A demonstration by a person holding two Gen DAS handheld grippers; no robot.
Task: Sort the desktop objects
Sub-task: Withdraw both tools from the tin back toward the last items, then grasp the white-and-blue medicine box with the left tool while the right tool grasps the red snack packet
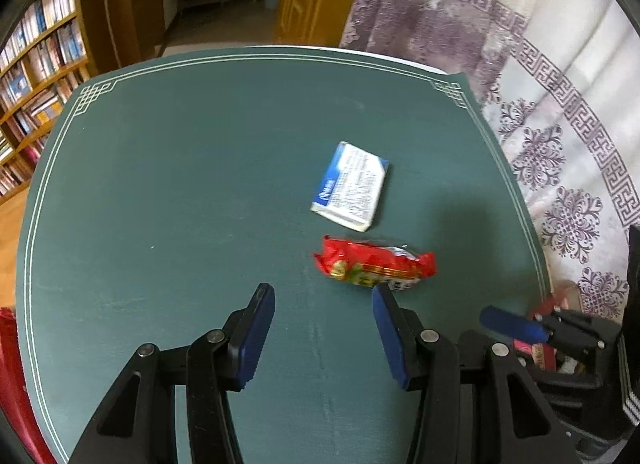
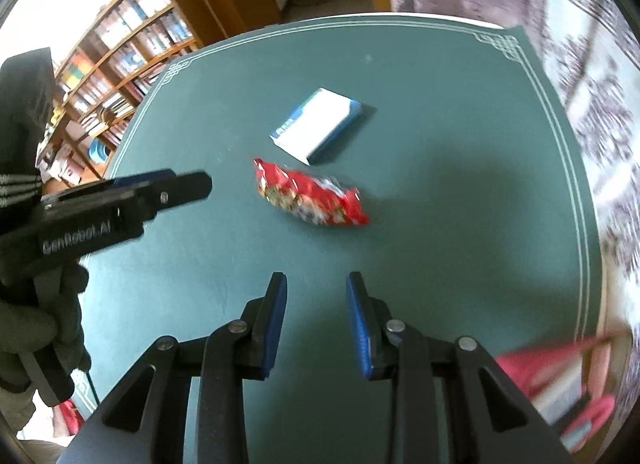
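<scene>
A red snack packet lies on the green table mat, with a white and blue box just beyond it. My left gripper hovers open above the mat, nothing between its fingers; its right fingertip is close to the packet's near edge. My right gripper is also open and empty, a short way in front of the packet. In the right wrist view the left gripper comes in from the left, held by a gloved hand. The right gripper's blue finger shows at the lower right of the left wrist view.
A bookshelf stands beyond the table's left side. A purple patterned white cloth lies to the right. A pink container sits off the mat's near right corner. Something red is at the near left edge.
</scene>
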